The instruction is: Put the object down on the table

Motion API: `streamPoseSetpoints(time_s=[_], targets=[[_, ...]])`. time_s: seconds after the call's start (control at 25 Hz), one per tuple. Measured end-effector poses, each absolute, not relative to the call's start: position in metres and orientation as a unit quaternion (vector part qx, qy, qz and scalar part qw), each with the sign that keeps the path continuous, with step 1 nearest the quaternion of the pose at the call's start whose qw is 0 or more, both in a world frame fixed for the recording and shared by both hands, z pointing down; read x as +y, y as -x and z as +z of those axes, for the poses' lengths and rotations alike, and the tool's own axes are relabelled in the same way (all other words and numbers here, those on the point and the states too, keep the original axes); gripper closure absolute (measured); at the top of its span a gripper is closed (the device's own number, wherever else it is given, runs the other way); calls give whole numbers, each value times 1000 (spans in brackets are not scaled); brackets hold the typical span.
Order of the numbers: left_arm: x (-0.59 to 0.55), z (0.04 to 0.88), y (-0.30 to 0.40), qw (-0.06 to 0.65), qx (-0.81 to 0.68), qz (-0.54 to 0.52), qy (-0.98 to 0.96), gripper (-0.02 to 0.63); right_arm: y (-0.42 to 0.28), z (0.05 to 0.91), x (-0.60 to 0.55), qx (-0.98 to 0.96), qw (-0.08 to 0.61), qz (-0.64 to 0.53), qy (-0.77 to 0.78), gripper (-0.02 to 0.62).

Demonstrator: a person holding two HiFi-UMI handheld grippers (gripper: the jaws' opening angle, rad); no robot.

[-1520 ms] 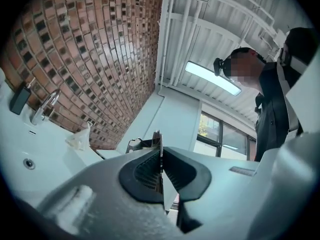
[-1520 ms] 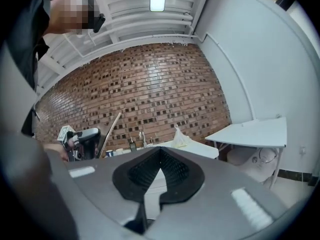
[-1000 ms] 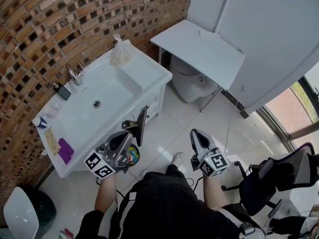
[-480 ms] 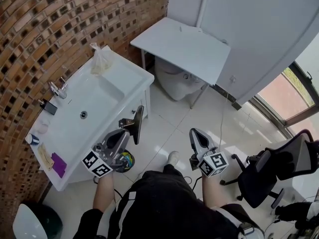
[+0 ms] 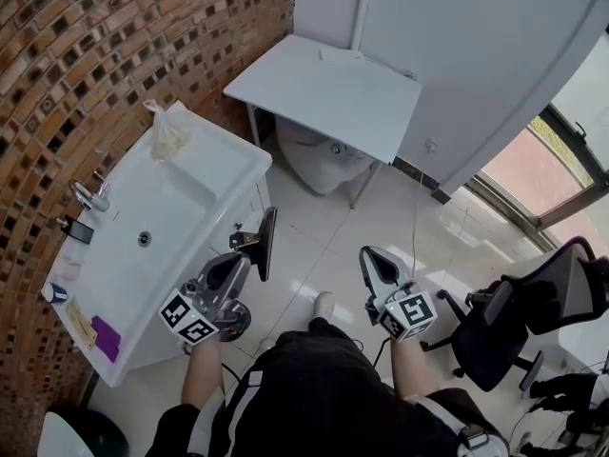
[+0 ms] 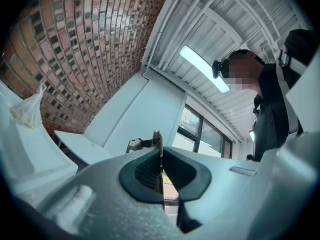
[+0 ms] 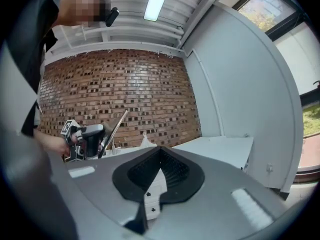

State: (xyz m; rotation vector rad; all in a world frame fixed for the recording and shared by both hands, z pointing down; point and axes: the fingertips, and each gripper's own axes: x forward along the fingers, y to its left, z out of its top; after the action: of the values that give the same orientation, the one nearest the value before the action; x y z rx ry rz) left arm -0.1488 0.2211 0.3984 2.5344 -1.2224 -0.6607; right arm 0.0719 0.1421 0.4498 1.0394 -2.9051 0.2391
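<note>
Head view: floor (image 5: 306,228) between sink (image 5: 181,208), table (image 5: 324,89)

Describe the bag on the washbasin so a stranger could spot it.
Find the white washbasin along the brick wall. On its far corner, nearest the white table, sits a pale plastic bag. It is the only soft, crumpled thing; the rest are small and lie past the tap.

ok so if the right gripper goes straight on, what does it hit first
Probably the sink cabinet: it shows just past the tips of the right gripper. Depth is unclear, though.
</note>
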Motion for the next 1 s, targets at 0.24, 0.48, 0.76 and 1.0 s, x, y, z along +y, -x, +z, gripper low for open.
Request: streamPoseSetpoints(time_s=[0.24, 0.48, 0.76, 1.0], targets=[[191, 414, 136, 150, -411, -231, -869, 603, -87, 465, 124, -933, 26, 106, -344, 589], [144, 420, 116, 160, -399, -228, -873, 603, -105, 464, 84, -930, 27, 93, -354, 589], [86, 414, 91, 152, -403, -226, -874, 603, -137, 461, 23, -928, 5, 99, -358, 589], [55, 404, 63, 150, -391, -224, -880, 603, -157, 454, -8, -930, 0, 80, -358, 589]])
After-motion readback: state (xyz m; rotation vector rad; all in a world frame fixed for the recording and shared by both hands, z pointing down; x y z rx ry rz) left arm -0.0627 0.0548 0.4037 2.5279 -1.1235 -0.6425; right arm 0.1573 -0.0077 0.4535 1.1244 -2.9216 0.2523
